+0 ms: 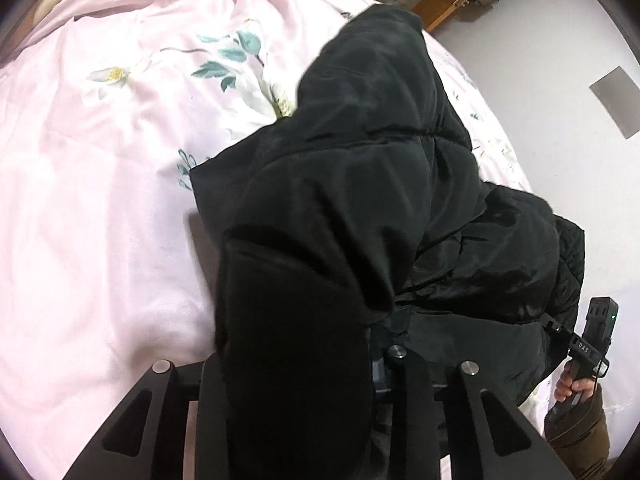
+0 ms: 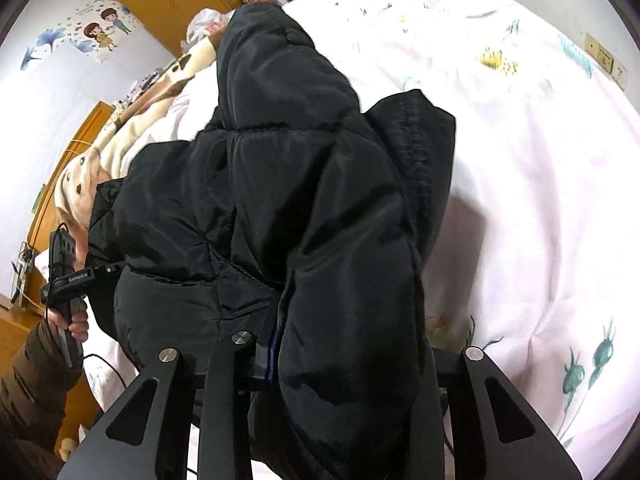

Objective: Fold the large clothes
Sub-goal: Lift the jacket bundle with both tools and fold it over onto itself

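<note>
Left wrist view: black puffer jacket [image 1: 360, 168] filling the centre, draped over and between the fingers of the left gripper [image 1: 320, 344], long axis running from the lower centre up to the upper right of the frame. Jaws clenched on a thick fold of the jacket hem at lower centre; pads themselves hidden under the cloth. Pink floral bedsheet [image 1: 100, 180] spread across the whole left half, jacket's far end resting on it at upper right. Right gripper [image 1: 592, 344] visible at the lower right edge, gripped by a hand [image 1: 576, 388], just beside the jacket's right border.

Right wrist view: same jacket [image 2: 280, 200] rising from the lower centre toward the upper left of centre, bunched over the right gripper [image 2: 320, 344]. Jaws closed on a padded fold at lower centre, fabric spilling over the right finger. Bedsheet [image 2: 540, 200] open across the right half. Left gripper [image 2: 64, 276] at the left edge, held by a hand [image 2: 76, 320] in a brown sleeve [image 2: 28, 384].

Both grippers on the near edge, side by side; jacket body lying ahead of both jaws, so fold likely carried forward, away from the cameras.
</note>
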`<move>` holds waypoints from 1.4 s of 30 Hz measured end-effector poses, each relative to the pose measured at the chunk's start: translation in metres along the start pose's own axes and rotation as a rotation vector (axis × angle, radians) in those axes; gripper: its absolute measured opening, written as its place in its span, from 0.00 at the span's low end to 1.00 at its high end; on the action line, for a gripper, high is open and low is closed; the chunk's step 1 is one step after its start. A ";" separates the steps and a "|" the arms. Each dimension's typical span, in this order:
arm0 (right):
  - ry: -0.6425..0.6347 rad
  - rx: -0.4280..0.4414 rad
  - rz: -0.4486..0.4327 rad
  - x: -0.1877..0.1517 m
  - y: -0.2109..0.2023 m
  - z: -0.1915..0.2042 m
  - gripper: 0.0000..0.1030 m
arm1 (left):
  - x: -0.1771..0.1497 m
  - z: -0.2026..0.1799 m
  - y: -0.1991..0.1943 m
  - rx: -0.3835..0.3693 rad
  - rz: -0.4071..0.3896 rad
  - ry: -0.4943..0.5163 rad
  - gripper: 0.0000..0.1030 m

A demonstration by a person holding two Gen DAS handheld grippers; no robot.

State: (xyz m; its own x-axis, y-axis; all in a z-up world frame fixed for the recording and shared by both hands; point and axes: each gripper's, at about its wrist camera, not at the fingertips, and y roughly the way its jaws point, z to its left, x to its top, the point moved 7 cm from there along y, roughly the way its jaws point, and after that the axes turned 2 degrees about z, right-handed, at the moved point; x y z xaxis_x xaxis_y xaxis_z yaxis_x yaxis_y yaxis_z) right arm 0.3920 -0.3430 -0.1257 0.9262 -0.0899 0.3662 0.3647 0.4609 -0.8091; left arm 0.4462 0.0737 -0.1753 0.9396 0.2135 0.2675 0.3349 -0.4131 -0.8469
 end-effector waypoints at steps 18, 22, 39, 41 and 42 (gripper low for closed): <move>-0.058 0.136 -0.116 0.005 -0.023 0.038 0.26 | 0.004 0.072 -0.076 -0.061 -0.142 -0.018 0.27; -0.085 0.156 -0.119 0.010 -0.014 0.058 0.26 | 0.003 0.108 -0.075 -0.052 -0.170 -0.038 0.27; -0.168 0.243 -0.095 0.032 0.046 0.117 0.26 | -0.017 0.179 -0.123 0.046 -0.245 -0.116 0.27; -0.178 0.255 -0.095 0.032 0.054 0.125 0.26 | -0.017 0.192 -0.129 0.058 -0.257 -0.122 0.27; -0.179 0.261 -0.094 0.032 0.057 0.126 0.26 | -0.018 0.198 -0.131 0.065 -0.263 -0.126 0.27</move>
State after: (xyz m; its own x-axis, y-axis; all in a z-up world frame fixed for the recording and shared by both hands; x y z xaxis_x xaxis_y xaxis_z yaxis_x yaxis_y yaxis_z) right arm 0.4299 -0.2082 -0.1019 0.8496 0.0029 0.5274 0.3894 0.6709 -0.6311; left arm 0.3719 0.2990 -0.1597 0.8039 0.4155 0.4257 0.5565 -0.2729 -0.7847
